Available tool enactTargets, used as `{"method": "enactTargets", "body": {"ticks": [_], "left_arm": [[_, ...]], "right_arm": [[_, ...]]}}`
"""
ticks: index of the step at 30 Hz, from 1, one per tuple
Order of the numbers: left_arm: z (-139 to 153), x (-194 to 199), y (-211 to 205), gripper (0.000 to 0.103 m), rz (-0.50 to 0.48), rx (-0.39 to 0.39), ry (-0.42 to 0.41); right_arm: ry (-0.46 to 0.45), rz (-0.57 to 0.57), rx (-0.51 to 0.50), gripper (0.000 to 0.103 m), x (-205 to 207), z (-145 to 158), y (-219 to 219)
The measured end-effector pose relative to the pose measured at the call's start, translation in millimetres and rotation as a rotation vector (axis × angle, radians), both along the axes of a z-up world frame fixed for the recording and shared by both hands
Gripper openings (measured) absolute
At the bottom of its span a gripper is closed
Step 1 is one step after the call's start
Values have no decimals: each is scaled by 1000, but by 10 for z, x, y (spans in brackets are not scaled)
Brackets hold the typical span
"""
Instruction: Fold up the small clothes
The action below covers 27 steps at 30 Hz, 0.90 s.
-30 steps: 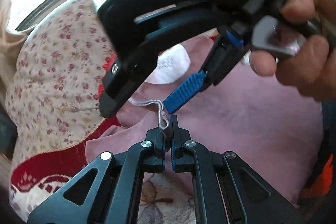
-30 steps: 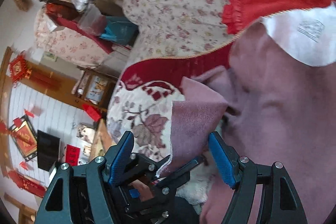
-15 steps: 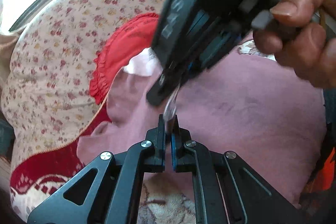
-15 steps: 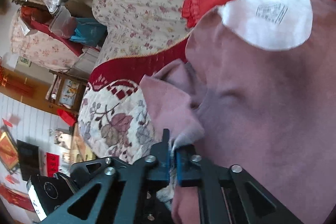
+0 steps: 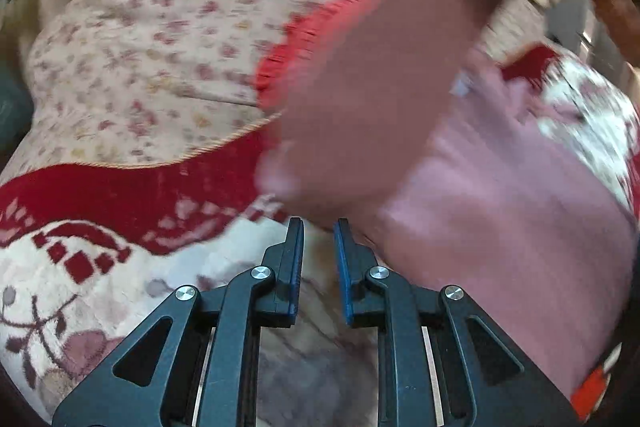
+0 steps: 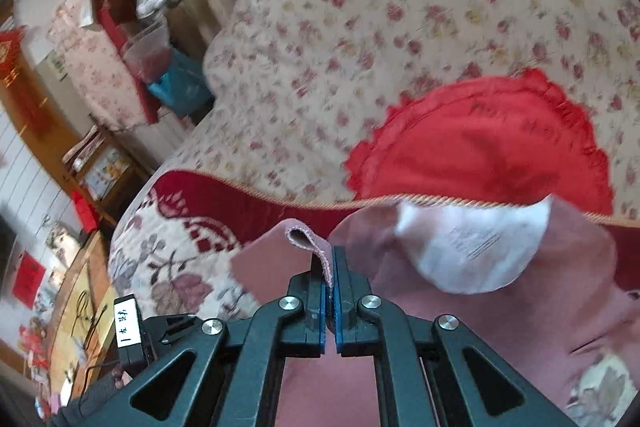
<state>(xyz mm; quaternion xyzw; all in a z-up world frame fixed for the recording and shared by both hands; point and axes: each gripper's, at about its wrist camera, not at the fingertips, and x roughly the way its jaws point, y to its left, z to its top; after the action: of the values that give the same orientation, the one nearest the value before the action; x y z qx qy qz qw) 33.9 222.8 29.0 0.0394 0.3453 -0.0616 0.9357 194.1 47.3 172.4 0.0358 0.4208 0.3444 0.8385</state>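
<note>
Right gripper (image 6: 330, 267) jaws are pinching the pink garment's (image 6: 460, 347) hem; left gripper (image 5: 319, 239) jaws are just opening, nothing between them

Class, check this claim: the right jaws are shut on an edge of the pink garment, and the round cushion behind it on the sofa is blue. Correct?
Not quite. The right gripper is shut on the pink garment, but the round cushion is red, as the right wrist view shows.
</note>
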Motion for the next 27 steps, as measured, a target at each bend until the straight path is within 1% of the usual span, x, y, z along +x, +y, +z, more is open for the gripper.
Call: {"method": "enactTargets", "body": {"ticks": [3,5,8,10,11,13,15,17,18,19,21,22,24,25,26,27], "left_arm": [[57,189,130,15,59,-42,-22],[91,299,165,15,66,-46,-19],[156,535,119,15,-5,-42,-1],[182,746,60,15,-40,7,32],[179,831,24,17,-55,29,52],[152,1004,-52,30,-75,46,86],[129,1125,-113,38,-91,21,112],[112,1243,-163,38,-89,-18,144],[105,1283,-187,38,-82,-20,146],[84,1318,-222,43,-79,-6,149],[-14,1390,-289,54,-98,25,193],[-87,1441,-318,54,-120,34,227],[-208,1517,-328,54,-144,23,283],[-273,1552,-308,54,-144,-4,310],[-314,1576,-287,54,-141,-40,333],[-372,1607,-238,53,-132,-108,362]], "right_arm": [[4,-82,-1,2,152,41,-242],[35,-154,16,2,232,14,-491],[63,-232,51,2,203,-34,-875],[59,-254,77,2,76,-60,-1119],[59,-275,84,2,-3,-99,-1255],[95,-330,92,2,-104,-257,-1515],[124,-396,77,2,-140,-470,-1756],[186,-468,83,2,-124,-721,-1967],[187,-484,78,2,-121,-783,-2016],[178,-497,66,2,-115,-830,-2046],[145,-519,16,2,-92,-887,-2082],[129,-532,-3,2,-74,-918,-2089],[121,-554,-15,2,-31,-1012,-2134],[100,-563,-39,2,-17,-1047,-2136],[70,-569,-87,2,-13,-1081,-2115],[60,-569,-111,2,37,-1123,-2129]]}}
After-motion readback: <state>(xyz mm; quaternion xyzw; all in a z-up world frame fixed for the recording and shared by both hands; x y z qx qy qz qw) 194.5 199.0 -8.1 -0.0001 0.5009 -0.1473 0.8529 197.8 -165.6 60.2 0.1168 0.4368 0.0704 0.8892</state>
